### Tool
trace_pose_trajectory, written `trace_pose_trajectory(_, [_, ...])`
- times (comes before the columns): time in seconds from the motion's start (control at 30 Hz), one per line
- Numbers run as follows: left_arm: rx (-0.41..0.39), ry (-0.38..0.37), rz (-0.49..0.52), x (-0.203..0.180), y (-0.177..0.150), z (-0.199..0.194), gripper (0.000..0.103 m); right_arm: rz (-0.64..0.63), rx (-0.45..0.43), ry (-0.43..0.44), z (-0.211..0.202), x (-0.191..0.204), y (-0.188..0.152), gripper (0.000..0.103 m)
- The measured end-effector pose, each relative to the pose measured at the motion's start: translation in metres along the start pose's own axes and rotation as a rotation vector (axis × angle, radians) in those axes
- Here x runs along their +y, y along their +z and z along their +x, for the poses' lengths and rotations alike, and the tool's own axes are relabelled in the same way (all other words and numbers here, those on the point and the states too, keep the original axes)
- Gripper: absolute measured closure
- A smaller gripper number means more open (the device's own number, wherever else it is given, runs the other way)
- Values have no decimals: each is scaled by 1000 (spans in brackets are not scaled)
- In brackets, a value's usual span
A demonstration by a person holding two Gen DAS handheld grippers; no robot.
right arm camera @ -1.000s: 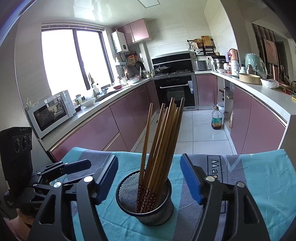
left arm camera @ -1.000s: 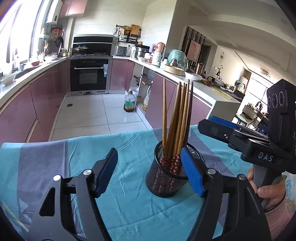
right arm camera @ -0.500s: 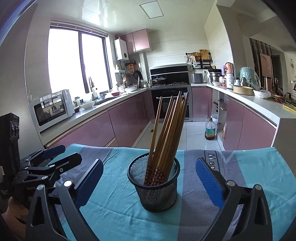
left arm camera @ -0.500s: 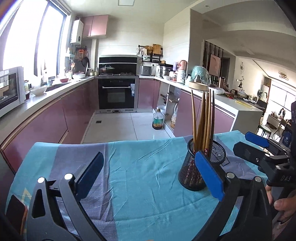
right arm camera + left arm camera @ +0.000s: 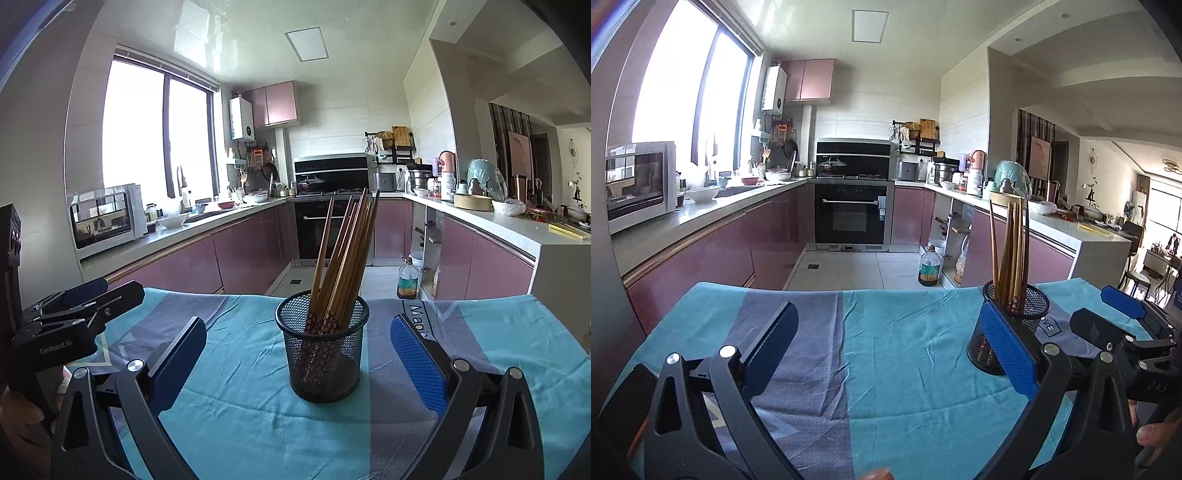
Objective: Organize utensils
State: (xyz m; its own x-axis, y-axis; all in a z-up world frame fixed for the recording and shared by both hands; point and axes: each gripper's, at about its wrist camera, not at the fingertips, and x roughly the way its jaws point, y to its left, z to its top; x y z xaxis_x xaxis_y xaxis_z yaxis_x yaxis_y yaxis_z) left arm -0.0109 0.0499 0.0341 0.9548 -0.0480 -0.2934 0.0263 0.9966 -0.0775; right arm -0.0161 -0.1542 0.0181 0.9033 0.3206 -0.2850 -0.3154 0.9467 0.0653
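**Chopsticks gathered, both tongs stand released over the kitchen table**

A black mesh holder (image 5: 322, 345) stands upright on a table draped in a blue-and-grey cloth (image 5: 236, 413), a bundle of wooden chopsticks (image 5: 341, 258) rising from it, long axes close to vertical and leaning slightly to the right in the right wrist view. The right gripper (image 5: 299, 363) faces the holder head-on: the cup sits just ahead, centred between its blue pads, which stand spread wide and touch nothing. The left gripper (image 5: 886, 350), likewise released and empty, looks over bare cloth; from its camera the holder (image 5: 1008, 328) lies off to the right, partly hidden behind that gripper's own right finger (image 5: 1006, 350), with the chopsticks (image 5: 1010, 251) above it. The right hand looks the nearer and better lined up for any further move on the holder, and no loose utensil shows on the cloth, so the sorting appears close to done, though the table's near edge is hidden beneath the tongs. Behind the table runs a U-shaped kitchen with mauve cabinets (image 5: 251, 258), a built-in oven (image 5: 851, 218), a microwave (image 5: 107, 218) under a bright window, and an oil bottle (image 5: 407, 282) on the tiled floor.
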Motion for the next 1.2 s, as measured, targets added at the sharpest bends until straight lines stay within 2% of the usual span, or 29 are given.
trace_pose_trajectory(0.3, [-54,58,-12,3,-5,-28,6,-5,-53,-40,-16,7,-4,6])
trace_pose_trajectory(0.47, [-58,52,-20,3,-9,-38,6,-11,-74,-50,-23,11,-4,6])
trace_pose_trajectory(0.73, [-94,86,0,1,-11,-55,6,-11,-105,-51,-30,14,-4,6])
trace_pose_trajectory(1.2, [-115,99,-2,0,-10,-63,6,0,-116,-48,-34,13,-4,6])
